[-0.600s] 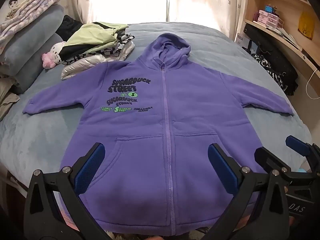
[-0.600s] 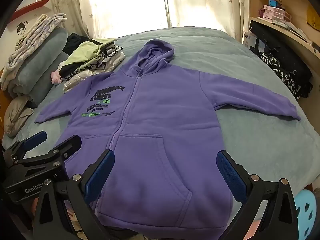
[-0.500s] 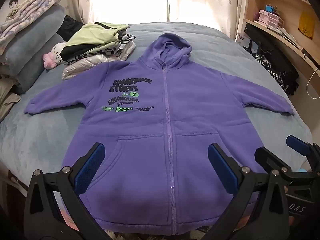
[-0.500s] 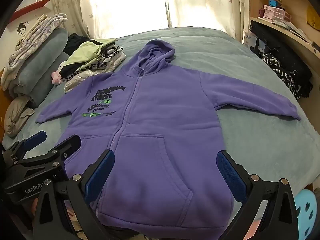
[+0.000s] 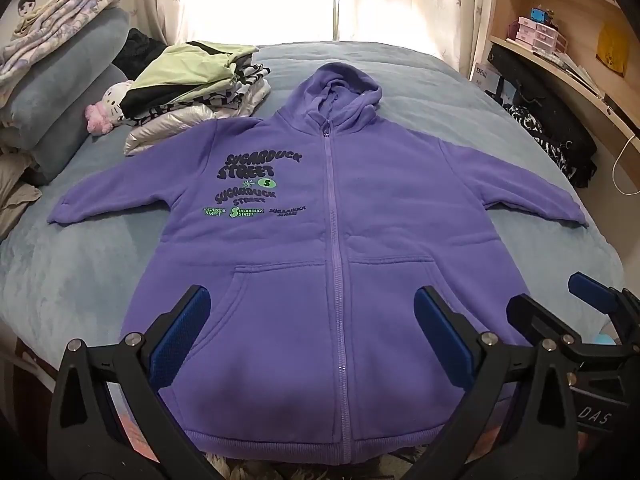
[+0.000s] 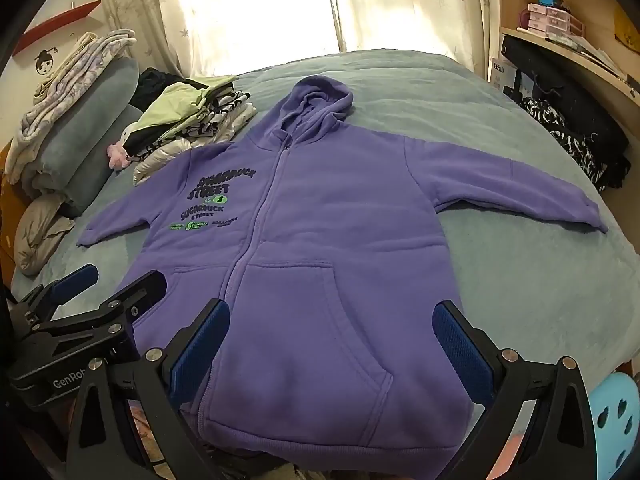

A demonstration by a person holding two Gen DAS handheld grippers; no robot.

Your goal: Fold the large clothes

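**Item: purple zip hoodie, laid out for folding**

Hoodie (image 5: 332,240) lies front-up across the bed (image 5: 60,280), zipped, sleeves spread toward both side edges, hem at the near edge; flat, apparently to ease folding. Left tool (image 5: 308,332) and right tool (image 6: 332,344) hover above the hem, tilted downward, jaws wide, holding nothing. Folded clothes stack (image 5: 192,84) sits near the far-left corner.

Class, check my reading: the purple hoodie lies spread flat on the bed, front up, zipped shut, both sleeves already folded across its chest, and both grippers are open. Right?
Not quite. The hoodie's sleeves are still spread out to the sides, as the left wrist view shows. The rest stands.
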